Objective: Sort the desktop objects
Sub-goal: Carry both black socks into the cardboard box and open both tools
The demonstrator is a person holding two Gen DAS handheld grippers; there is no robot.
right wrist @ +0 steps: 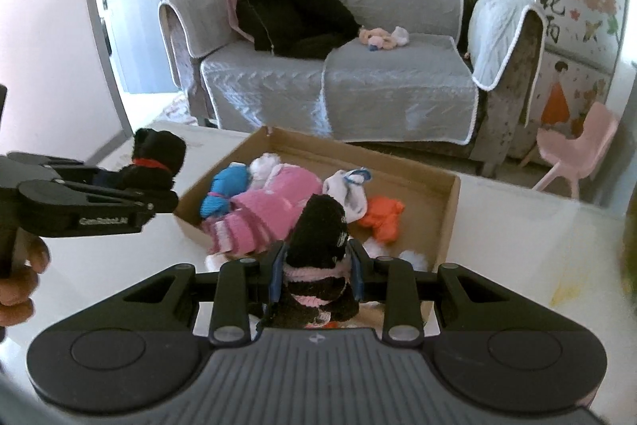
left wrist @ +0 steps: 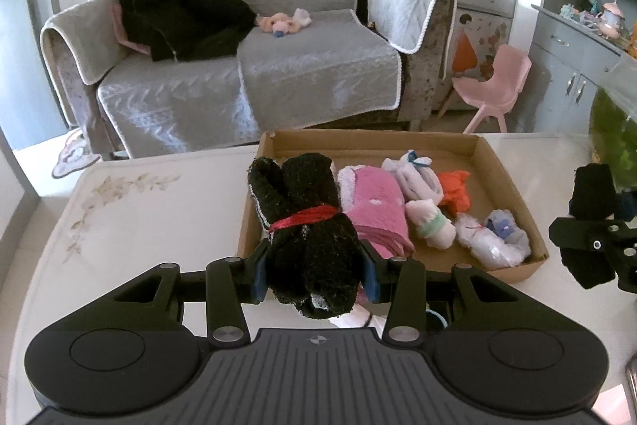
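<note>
A grey sofa (left wrist: 247, 66) stands behind the white surface (left wrist: 159, 210). One cardboard box (left wrist: 513, 186) lies ahead of both grippers, holding one pink bundle (left wrist: 374, 202), one orange bundle (left wrist: 456, 192) and one blue bundle (right wrist: 221, 194). The left hand-held gripper (left wrist: 314, 271) clamps one black bundle tied in red (left wrist: 306, 226); the right hand-held gripper (right wrist: 316, 275) clamps one black bundle banded in pink (right wrist: 318, 249), above the box's near edge.

Table left part: bare top of the table (left wrist: 131, 210), open passage to its left edge.
Box: cardboard box (left wrist: 483, 152) at the far edge, walls raised.
Box floor: crowded with sock bundles (left wrist: 378, 202); bare strip along the far wall.
Table right edge: green tank (left wrist: 615, 134) stands there.
</note>
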